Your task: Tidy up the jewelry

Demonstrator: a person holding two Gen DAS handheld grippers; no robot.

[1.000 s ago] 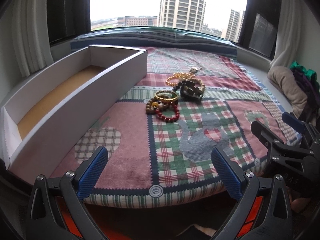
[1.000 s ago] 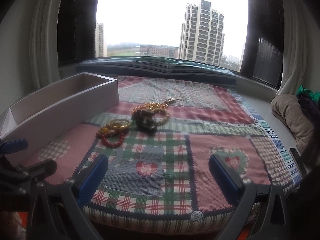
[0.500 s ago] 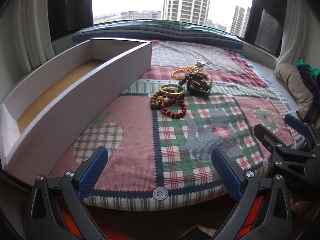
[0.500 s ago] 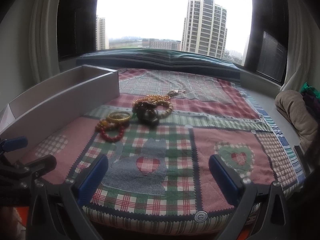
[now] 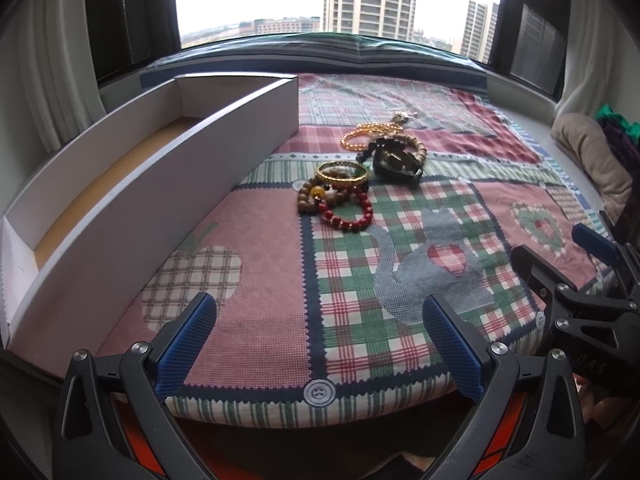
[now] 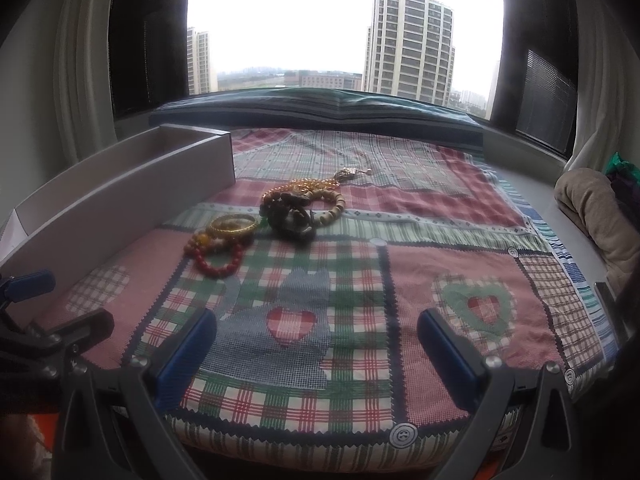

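Both your left gripper [image 5: 318, 336] and right gripper [image 6: 316, 350] hang with jaws apart over the quilt [image 5: 256, 264]. The bracelets [image 5: 340, 196] lie heaped beside the empty box [image 5: 168, 200]: light, floppy, tangle-prone. Pinch the stiff gold bangle [image 5: 342, 172] by its rim.

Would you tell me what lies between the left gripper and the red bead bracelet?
Only bare patchwork quilt: in the left wrist view nothing sits between the open left gripper and the red bead bracelet.

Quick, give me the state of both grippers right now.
Left gripper: open, holding nothing, hovering over the near edge of the quilt.
Right gripper: open, holding nothing; the jewelry pile lies untouched ahead.
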